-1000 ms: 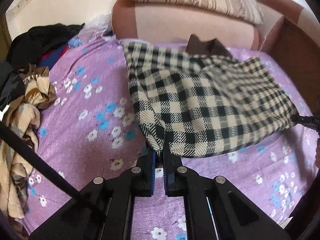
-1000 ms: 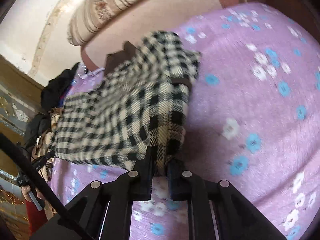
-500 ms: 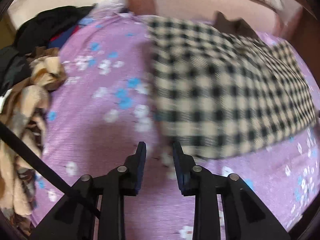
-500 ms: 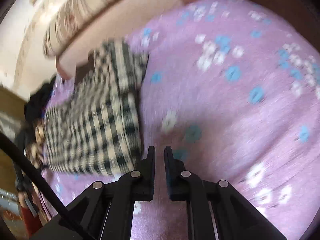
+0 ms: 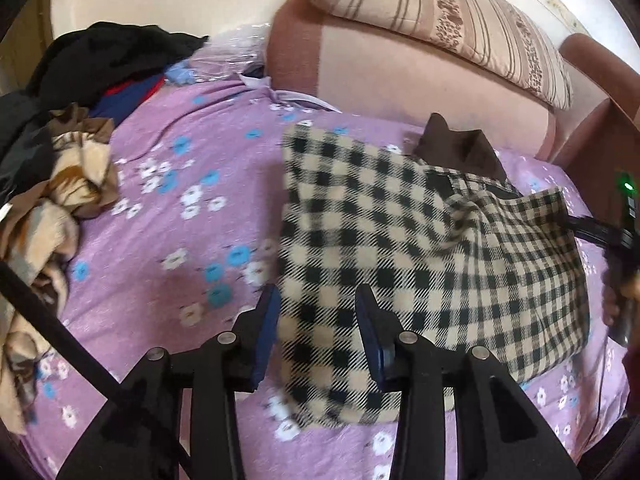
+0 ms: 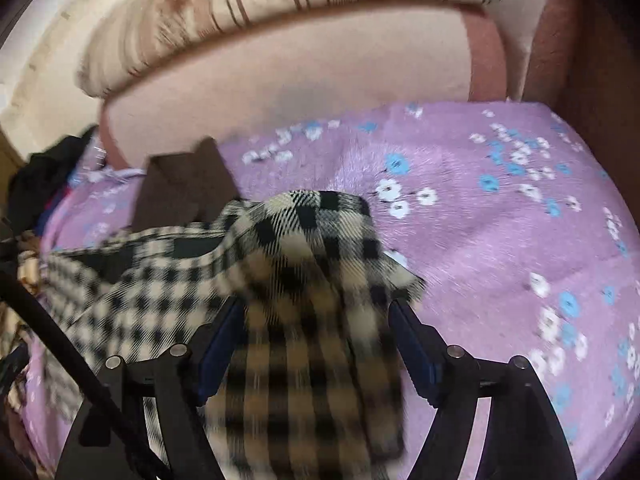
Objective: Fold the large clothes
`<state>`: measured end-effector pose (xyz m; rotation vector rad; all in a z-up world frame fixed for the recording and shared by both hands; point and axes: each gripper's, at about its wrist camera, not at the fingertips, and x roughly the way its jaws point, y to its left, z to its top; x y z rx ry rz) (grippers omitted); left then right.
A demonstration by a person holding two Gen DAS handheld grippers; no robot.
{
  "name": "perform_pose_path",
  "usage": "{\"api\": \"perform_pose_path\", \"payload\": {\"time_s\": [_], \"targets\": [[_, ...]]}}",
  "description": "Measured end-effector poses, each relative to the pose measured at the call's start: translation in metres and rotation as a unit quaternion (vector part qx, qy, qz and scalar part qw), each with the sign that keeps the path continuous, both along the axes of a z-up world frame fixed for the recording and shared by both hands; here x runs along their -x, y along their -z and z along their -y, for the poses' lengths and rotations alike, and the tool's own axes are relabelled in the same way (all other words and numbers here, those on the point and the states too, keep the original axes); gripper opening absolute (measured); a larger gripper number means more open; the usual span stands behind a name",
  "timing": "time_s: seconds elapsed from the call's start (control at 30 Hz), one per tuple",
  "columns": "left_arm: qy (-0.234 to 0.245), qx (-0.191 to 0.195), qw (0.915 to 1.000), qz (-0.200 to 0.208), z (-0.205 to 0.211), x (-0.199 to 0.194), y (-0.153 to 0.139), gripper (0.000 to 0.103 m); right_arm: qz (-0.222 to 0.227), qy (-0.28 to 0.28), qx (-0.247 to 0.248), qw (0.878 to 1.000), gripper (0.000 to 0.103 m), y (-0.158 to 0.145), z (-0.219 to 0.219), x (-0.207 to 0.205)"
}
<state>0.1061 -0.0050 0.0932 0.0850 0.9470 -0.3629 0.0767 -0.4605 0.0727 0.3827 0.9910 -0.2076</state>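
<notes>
Both sets of jaws, clamped on the black-and-cream checked woollen garment (image 5: 420,248) a second earlier, had just been opening. From my left wrist, the left gripper (image 5: 316,320) stood partly parted astride its near corner on the purple flowered bedsheet (image 5: 160,216). From my right wrist, the right gripper (image 6: 316,332) gaped wide, cloth lying loose between its fingers.

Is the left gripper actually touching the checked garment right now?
Cannot tell. In the left wrist view the left gripper stands open around the checked garment, but blur hides whether the pads meet the cloth.
</notes>
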Motion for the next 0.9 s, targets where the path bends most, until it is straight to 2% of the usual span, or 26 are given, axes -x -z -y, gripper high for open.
{"api": "perform_pose_path", "payload": {"time_s": [0.03,0.07,0.1,0.2,0.3,0.4,0.43,0.5,0.57,0.6,0.77,0.9], "targets": [[-0.004,0.001,1.0,-0.001,0.003,-0.005,0.003,0.039,-0.005,-0.001,-0.003,1.0,0.056,0.004,-0.001,-0.006],[-0.009,0.003,0.9999,-0.003,0.005,-0.007,0.005,0.041,-0.009,-0.002,-0.007,1.0,0.017,0.006,0.0,-0.012],[-0.017,0.004,0.9998,-0.012,0.006,-0.013,0.011,0.042,-0.012,0.0,-0.01,1.0,0.008,0.007,0.001,-0.015],[-0.04,-0.008,0.9983,-0.042,0.007,-0.027,0.03,0.042,-0.023,0.039,0.013,0.999,0.007,0.008,0.017,-0.018],[-0.059,-0.016,0.9967,-0.053,0.004,-0.036,0.042,0.042,-0.038,0.08,0.005,0.996,0.006,0.019,0.039,-0.015],[-0.071,-0.027,0.9955,-0.056,0.002,-0.04,0.048,0.043,-0.048,0.073,0.01,0.996,0.01,0.026,0.038,-0.014],[-0.08,-0.033,0.9947,-0.056,0.001,-0.04,0.049,0.049,-0.047,0.072,0.011,0.996,0.012,0.026,0.037,-0.013],[-0.091,-0.042,0.9934,-0.056,-0.005,-0.041,0.05,0.052,-0.039,0.082,0.001,0.996,0.032,0.02,0.039,-0.006],[-0.097,-0.044,0.9925,-0.061,-0.011,-0.041,0.046,0.051,-0.015,0.096,-0.007,0.995,0.043,0.009,0.041,0.01],[-0.098,-0.038,0.9926,-0.061,-0.013,-0.04,0.043,0.051,0.003,0.097,-0.018,0.995,0.044,-0.001,0.041,0.023],[-0.087,-0.008,0.9954,-0.04,-0.015,-0.02,0.017,0.052,0.019,0.045,-0.007,0.999,0.044,-0.024,0.017,0.069],[-0.029,0.003,0.999,-0.034,0.009,0.007,0.014,0.052,0.047,-0.027,-0.021,0.998,0.044,-0.035,-0.033,0.093]]}}
